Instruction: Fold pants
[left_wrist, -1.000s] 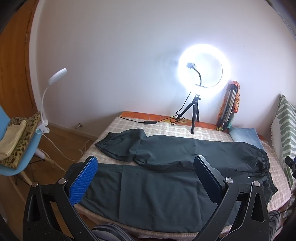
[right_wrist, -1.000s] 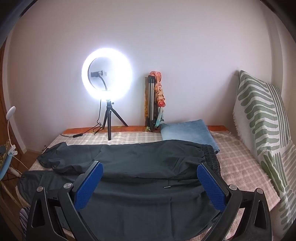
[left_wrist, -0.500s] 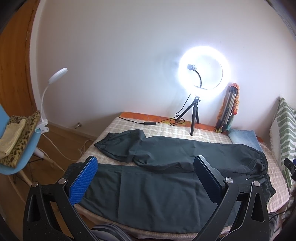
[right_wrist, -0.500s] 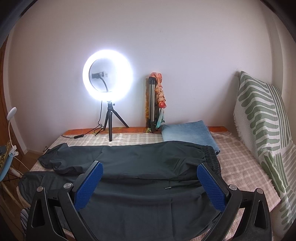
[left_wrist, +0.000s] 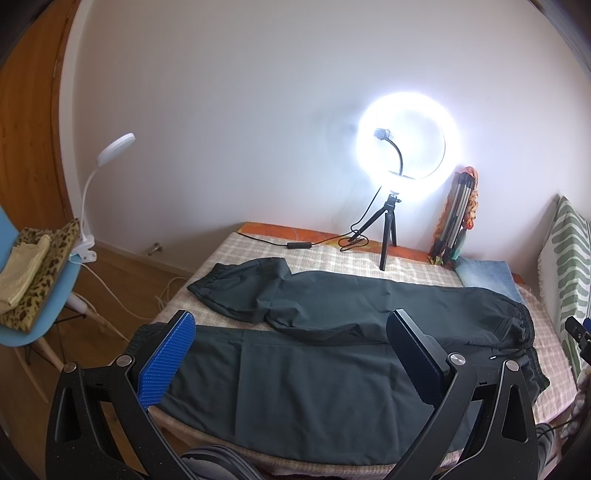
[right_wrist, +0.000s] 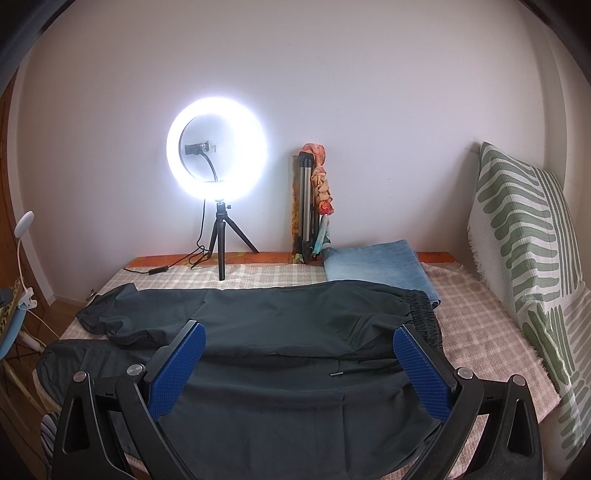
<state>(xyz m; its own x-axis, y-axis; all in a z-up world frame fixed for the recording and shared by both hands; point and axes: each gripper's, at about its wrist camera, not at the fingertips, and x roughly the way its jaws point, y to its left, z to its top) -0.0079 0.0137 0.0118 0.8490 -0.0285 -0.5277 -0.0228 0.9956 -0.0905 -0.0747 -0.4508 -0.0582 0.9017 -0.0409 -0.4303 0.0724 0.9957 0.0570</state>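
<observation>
Progress: you have the dark pants (left_wrist: 332, 354) spread across the bed (right_wrist: 491, 332), waistband toward the right edge, cuffs toward the left edge. The two legs lie apart, the far one bunched near its cuff. By the look of it no fold is made yet.
Left to do: as I judge it, bring one leg over the other, then fold along the length.
Pants cuffs: the near cuff (left_wrist: 142, 338) reaches the bed's left edge; the far cuff (left_wrist: 210, 286) sits further in.
Left gripper: your left gripper (left_wrist: 291, 360) hovers above the near leg toward the cuff end, fingers spread wide, nothing between them, not touching cloth.
Right gripper: your right gripper (right_wrist: 301, 365) hangs over the waistband end near the drawstring (right_wrist: 338, 373), fingers likewise spread wide and empty.
Waistband: the gathered waistband (right_wrist: 421, 310) lies just beside the folded blue cloth (right_wrist: 373, 264) at the far edge.
Far edge: the ring light (right_wrist: 218, 153) stands there on its tripod, clear of the pants.
</observation>
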